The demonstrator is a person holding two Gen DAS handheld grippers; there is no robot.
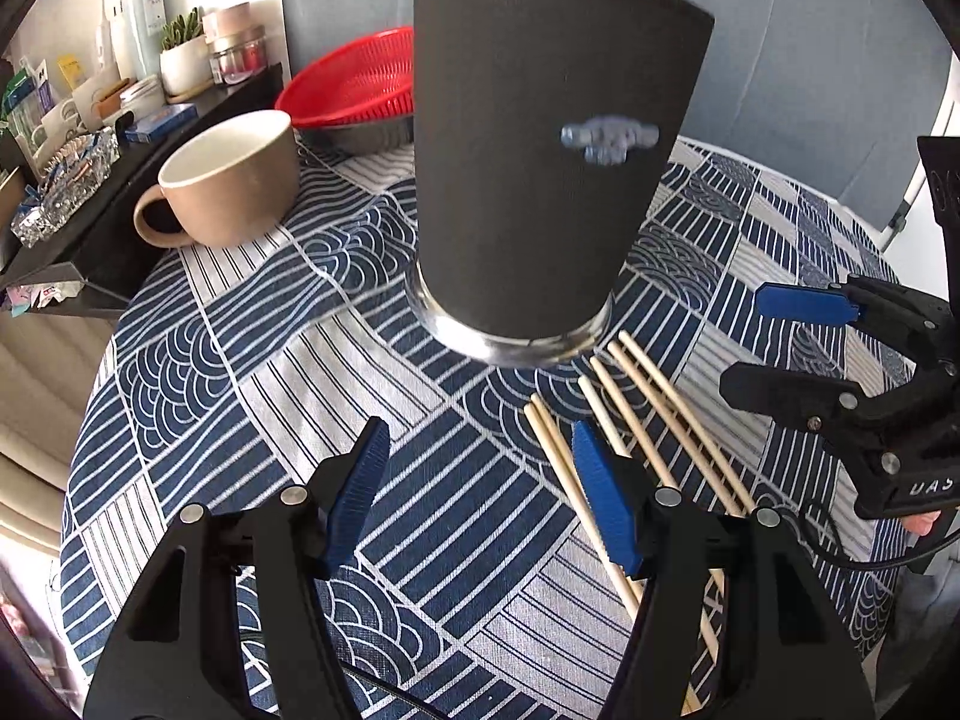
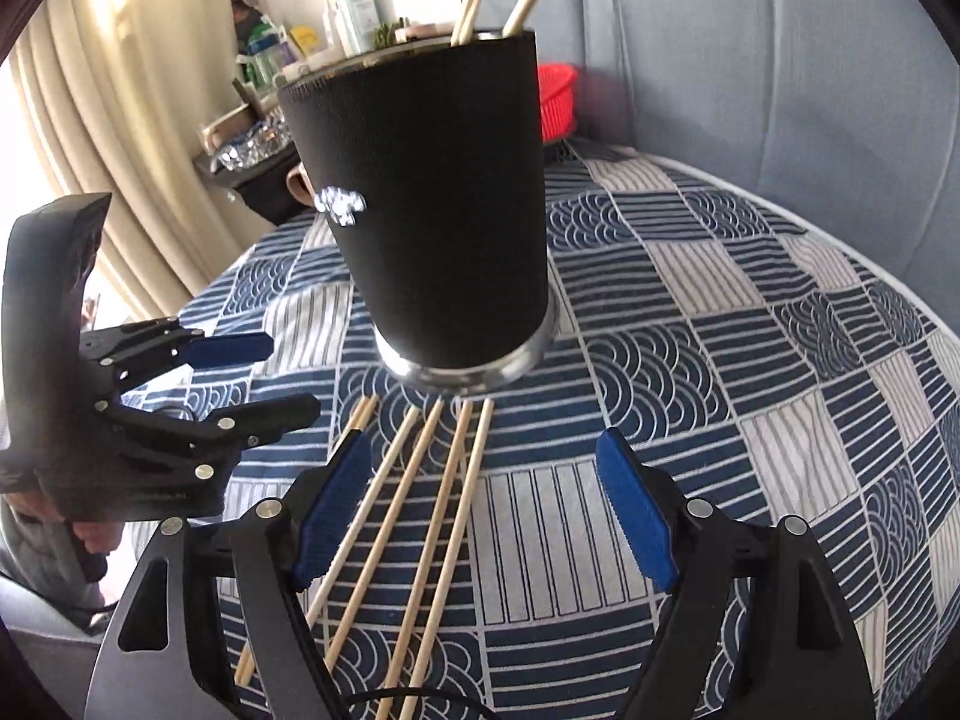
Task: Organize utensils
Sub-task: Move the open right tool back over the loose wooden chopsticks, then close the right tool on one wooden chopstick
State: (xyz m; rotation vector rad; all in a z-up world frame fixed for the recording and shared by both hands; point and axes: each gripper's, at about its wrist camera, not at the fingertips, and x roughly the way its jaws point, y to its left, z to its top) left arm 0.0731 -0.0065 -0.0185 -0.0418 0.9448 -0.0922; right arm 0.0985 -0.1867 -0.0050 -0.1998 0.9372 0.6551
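A tall black sleeved cup (image 1: 528,180) with a metal base stands upright on the blue-and-white patterned tablecloth (image 1: 240,360). In the right wrist view the cup (image 2: 438,210) has a few wooden chopsticks (image 2: 468,12) sticking out of its top. Several more chopsticks (image 2: 409,480) lie loose on the cloth in front of its base. My right gripper (image 2: 485,441) hangs open just above them, and they run between and under its blue pads. My left gripper (image 1: 480,429) is open over bare cloth, left of the loose chopsticks (image 1: 678,414). Each gripper also shows in the other's view, the right gripper (image 1: 747,342) and the left gripper (image 2: 294,377).
A beige mug (image 1: 234,180) sits behind and left of the cup, and a red basket (image 1: 354,84) lies further back. A black shelf (image 1: 90,228) crowded with bottles and jars borders the table's left side. The round table's edge (image 2: 840,234) curves along the right, before grey-blue upholstery.
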